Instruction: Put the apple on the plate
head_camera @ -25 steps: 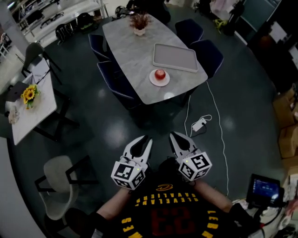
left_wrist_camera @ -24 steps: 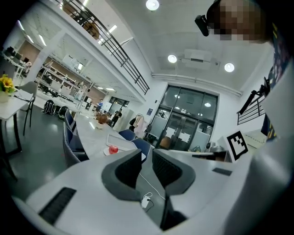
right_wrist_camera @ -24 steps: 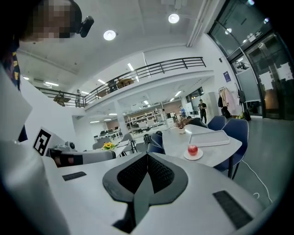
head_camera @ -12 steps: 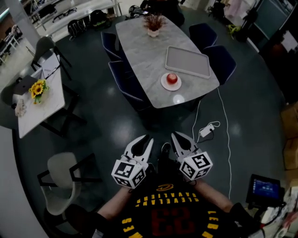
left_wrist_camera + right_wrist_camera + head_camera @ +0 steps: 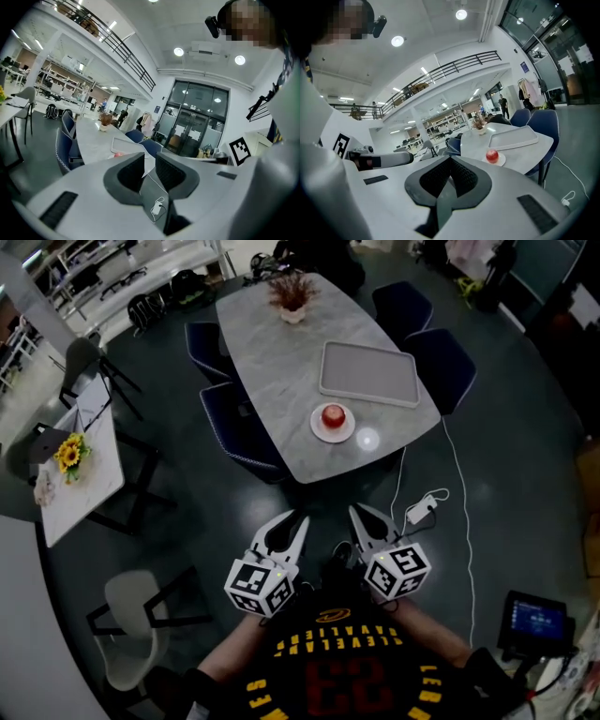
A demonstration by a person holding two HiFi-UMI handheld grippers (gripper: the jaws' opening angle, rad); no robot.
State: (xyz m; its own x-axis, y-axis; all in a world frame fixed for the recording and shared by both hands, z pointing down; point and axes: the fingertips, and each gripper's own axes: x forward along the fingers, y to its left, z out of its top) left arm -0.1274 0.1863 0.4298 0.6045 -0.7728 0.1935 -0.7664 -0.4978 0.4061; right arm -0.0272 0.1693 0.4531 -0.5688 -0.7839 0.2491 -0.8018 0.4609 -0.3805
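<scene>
Since half a second ago the desk [image 5: 272,352] is sliding lower and leftward in the head view, while both tools are staying tucked at my chest. I'm keeping my left tool [image 5: 293,521] narrowly parted on nothing and my right tool [image 5: 359,514] pinched together, empty. Past the power adapter [image 5: 424,509] lying on the dark glossy floor, the apple [image 5: 333,415] is already sitting on the white plate [image 5: 317,428] near the desk's near end. I'm judging it firm, smooth and light, best gripped across its widest part. Behind it, a grey tray [image 5: 368,373] and a potted plant [image 5: 291,296] are sitting on marble-look stone, with blue chairs alongside.

apple [image 5: 117,154] tiny, shirt [image 5: 328,667] cut off below
</scene>
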